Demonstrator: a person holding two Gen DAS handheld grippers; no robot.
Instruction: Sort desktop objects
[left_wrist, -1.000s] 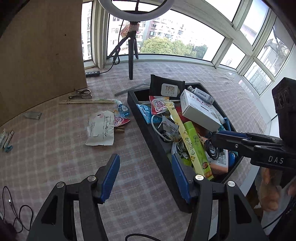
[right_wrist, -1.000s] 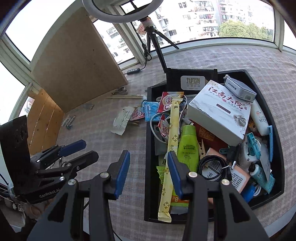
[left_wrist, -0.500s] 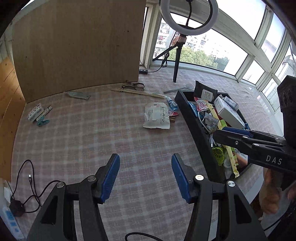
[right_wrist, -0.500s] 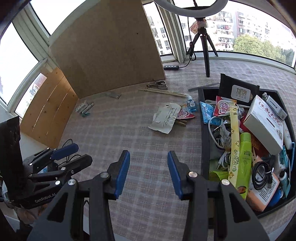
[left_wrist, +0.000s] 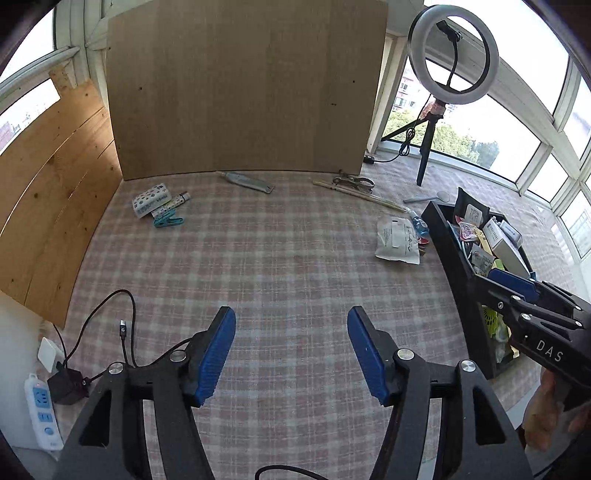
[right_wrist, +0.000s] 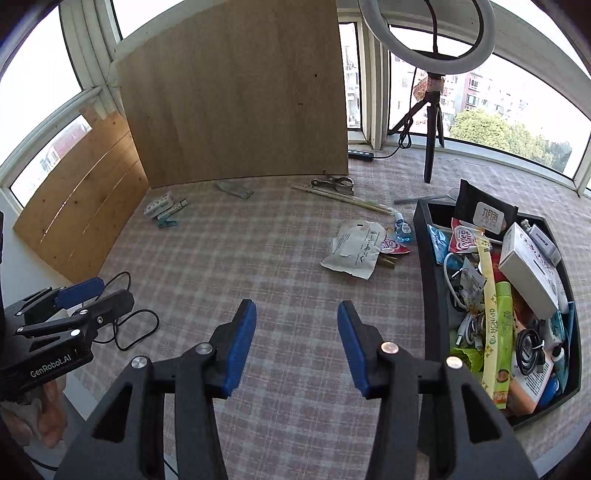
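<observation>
Sorting is judged to be at an early stage, since the black tray (right_wrist: 424, 280) at the right is crowded with mixed articles while only a few lie spread on the checked cloth (right_wrist: 258, 258). Both tools are carried above bare cloth with nothing between their pads: the jaws of the left gripper (left_wrist: 291, 350) are opening and already stand wide, and the jaws of the right gripper (right_wrist: 297, 345) are opening too, somewhat narrower.

For the step in hand, one article should be chosen before any descent is made. The green tube (right_wrist: 503, 325) in the tray is a reasonable candidate, because it lies on top and is little covered. Its long axis runs along the tray, nearly away from the right camera, and which end carries the cap cannot be told. It should therefore be approached from above with the pads set across its narrow width, not along its length. The yellow strip (right_wrist: 489, 295) lies just beside it and the coiled black cable (right_wrist: 530, 350) is near, so a narrow, centred closing is advised, otherwise a neighbour may be lifted with it.
</observation>
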